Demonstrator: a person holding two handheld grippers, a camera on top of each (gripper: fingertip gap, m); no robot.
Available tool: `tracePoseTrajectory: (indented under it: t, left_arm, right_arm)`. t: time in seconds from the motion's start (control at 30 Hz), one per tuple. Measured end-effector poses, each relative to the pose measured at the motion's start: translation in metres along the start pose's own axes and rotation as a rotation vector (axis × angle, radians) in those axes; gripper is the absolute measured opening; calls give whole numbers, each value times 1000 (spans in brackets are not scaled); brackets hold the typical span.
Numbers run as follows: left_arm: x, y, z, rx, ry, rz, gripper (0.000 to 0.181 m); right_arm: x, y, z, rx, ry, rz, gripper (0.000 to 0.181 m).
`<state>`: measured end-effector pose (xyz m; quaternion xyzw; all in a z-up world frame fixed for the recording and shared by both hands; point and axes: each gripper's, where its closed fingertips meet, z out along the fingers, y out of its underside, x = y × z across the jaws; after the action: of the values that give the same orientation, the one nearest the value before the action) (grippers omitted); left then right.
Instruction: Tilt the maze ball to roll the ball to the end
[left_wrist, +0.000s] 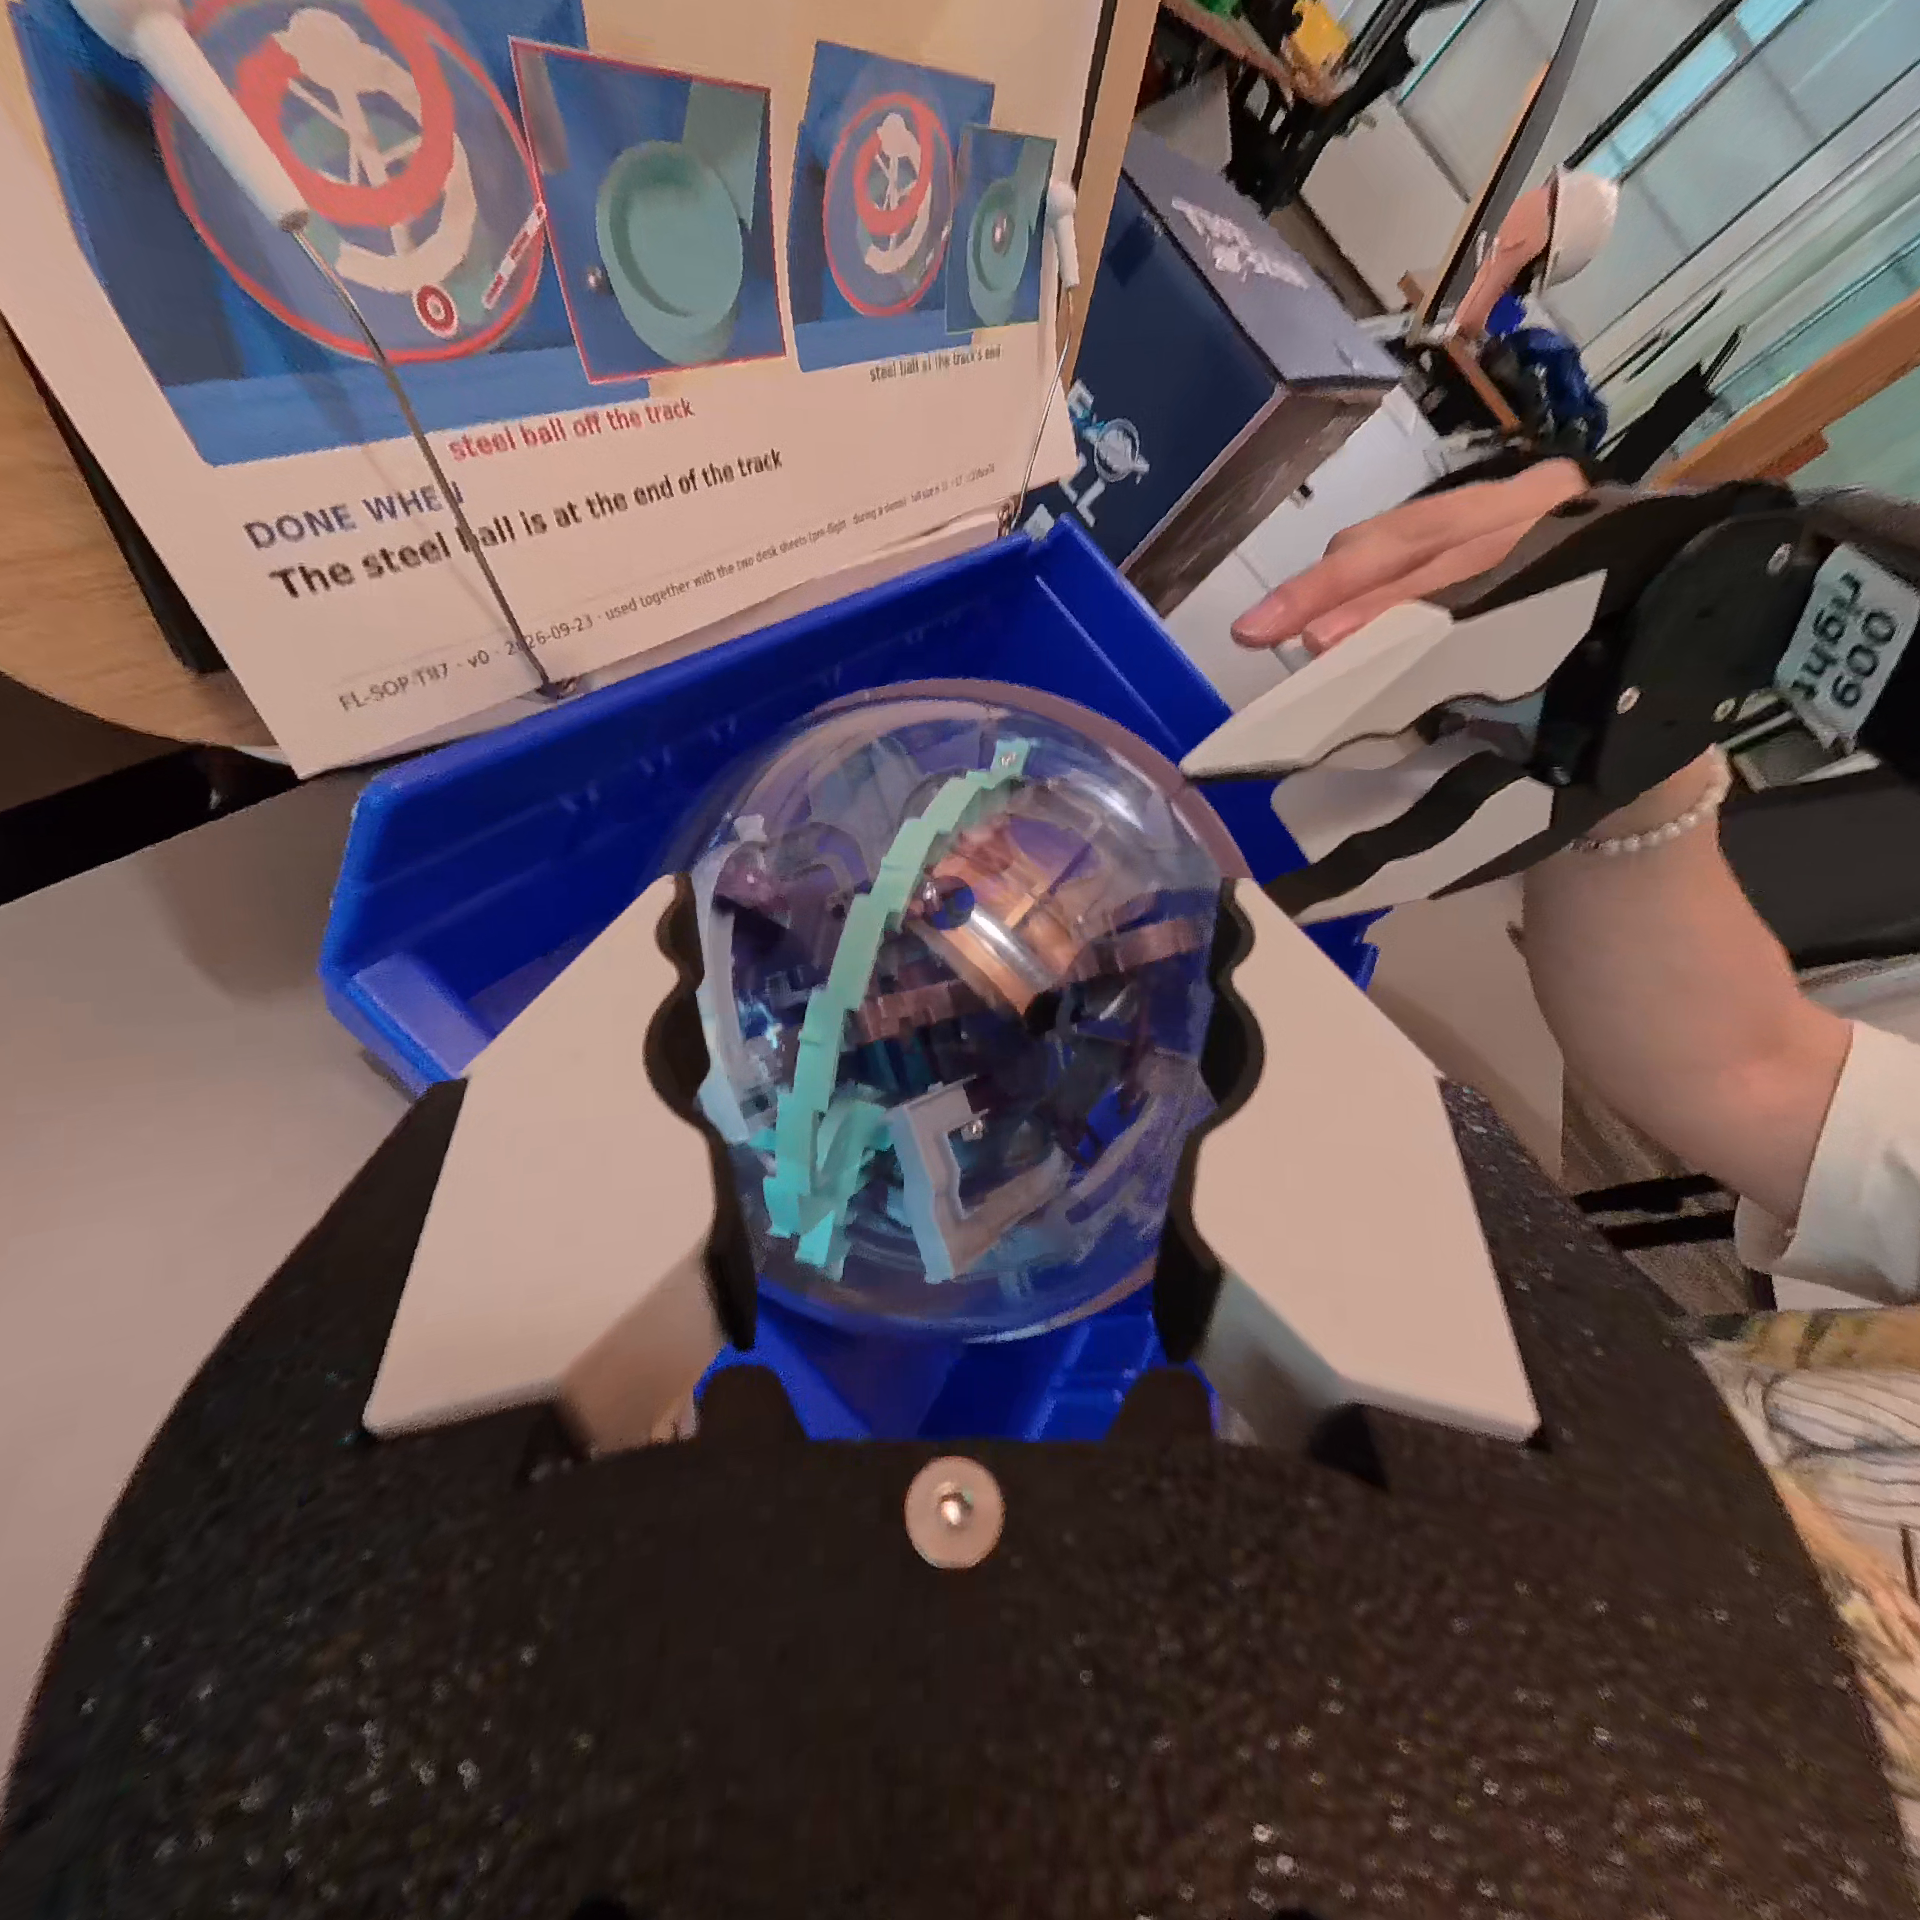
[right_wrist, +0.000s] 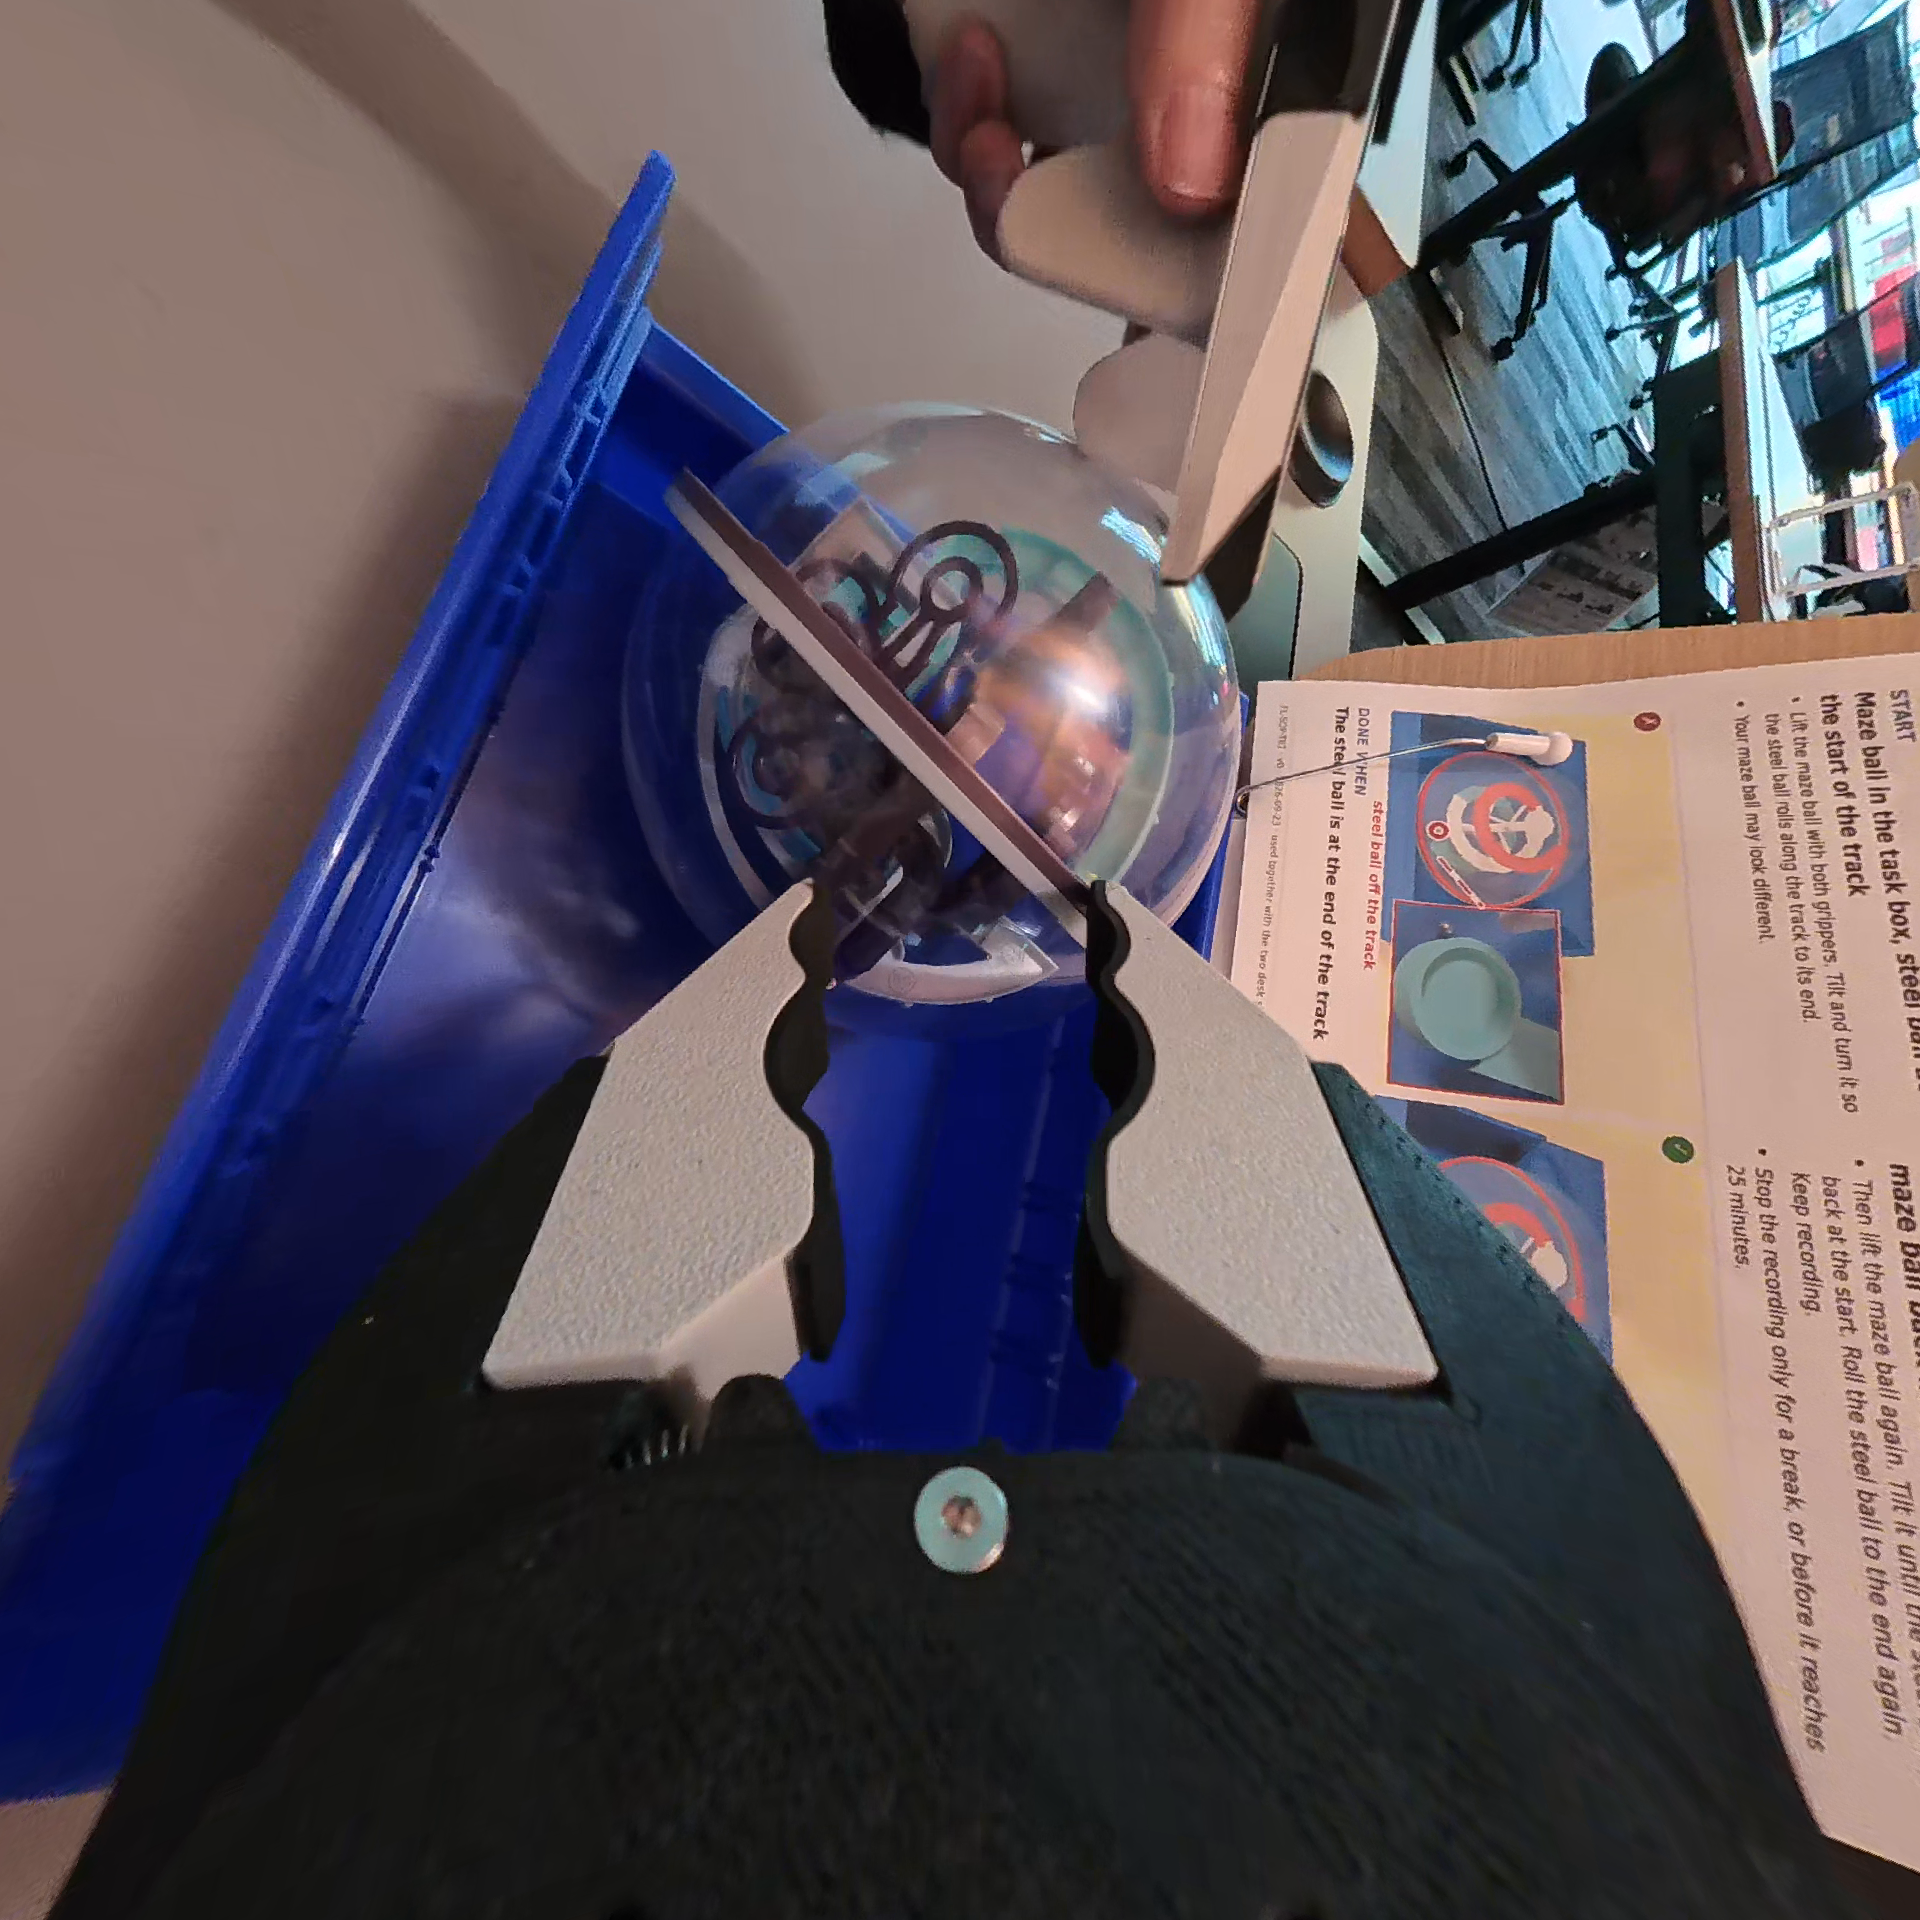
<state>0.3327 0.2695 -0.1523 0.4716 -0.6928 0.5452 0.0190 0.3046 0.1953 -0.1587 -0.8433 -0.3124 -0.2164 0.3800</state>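
Note:
The maze ball (left_wrist: 966, 1039) is a clear sphere with teal, grey and brown tracks inside and a purple ring round its middle. It sits over the blue bin (left_wrist: 623, 831). My left gripper (left_wrist: 956, 894) is spread wide, with its pads against both sides of the ball. My right gripper (right_wrist: 951, 894) is open; its tips touch the lower part of the maze ball (right_wrist: 935, 727), the right tip at the ring's edge. It comes in from the right in the left wrist view (left_wrist: 1236, 831). I cannot pick out the steel ball.
An instruction sheet (left_wrist: 623, 520) stands behind the bin, held by wire clips, and also shows in the right wrist view (right_wrist: 1558, 935). The bin (right_wrist: 416, 831) rests on a pale table (left_wrist: 156, 1039). A hand (left_wrist: 1403, 571) holds the right gripper. A dark blue box (left_wrist: 1195, 364) stands behind.

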Motion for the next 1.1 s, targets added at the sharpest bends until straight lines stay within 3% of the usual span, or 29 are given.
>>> tracePoseTrajectory:
  t: [0.13,0.43,0.63,0.93,1.1]
  left_arm:
    - [-4,14,2,-52,-28,26,105]
    - [-3,12,4,-88,-6,76,103]
    - [-1,9,10,-97,25,106,103]
    - [5,9,16,-169,65,176,103]
    - [3,7,20,-174,88,162,103]
  right_arm:
    - [0,-2,1,11,12,8,48]
    - [-4,-3,-3,28,-19,16,48]
    - [26,-1,-18,105,92,119,57]
    - [8,12,2,24,-66,140,76]
    - [0,12,2,19,-103,145,64]
